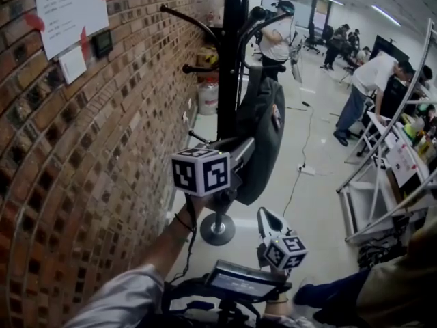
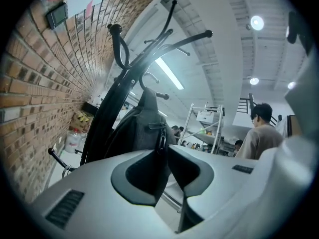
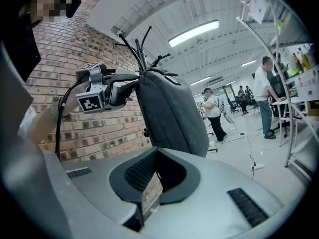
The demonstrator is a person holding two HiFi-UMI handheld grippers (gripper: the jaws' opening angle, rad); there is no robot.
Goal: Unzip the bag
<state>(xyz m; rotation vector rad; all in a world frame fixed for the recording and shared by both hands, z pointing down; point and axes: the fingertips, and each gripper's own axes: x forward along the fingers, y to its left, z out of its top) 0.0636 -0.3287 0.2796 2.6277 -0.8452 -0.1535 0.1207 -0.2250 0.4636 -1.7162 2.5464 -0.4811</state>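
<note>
The bag [image 1: 263, 132] hangs upright from the coat stand [image 1: 229, 60] at the centre of the head view, beside the brick wall [image 1: 82, 149]. I judge that this leaves what looks like its zipper pull [image 2: 161, 135] dangling within reach. My left tongs [image 2: 162, 152] are raised level with that pull, parted only a little and gripping nothing, with the pull just beyond their tips. My right tongs [image 3: 154, 156] sit lower in the frame, also slightly parted and empty, facing the bag's grey side.
</note>
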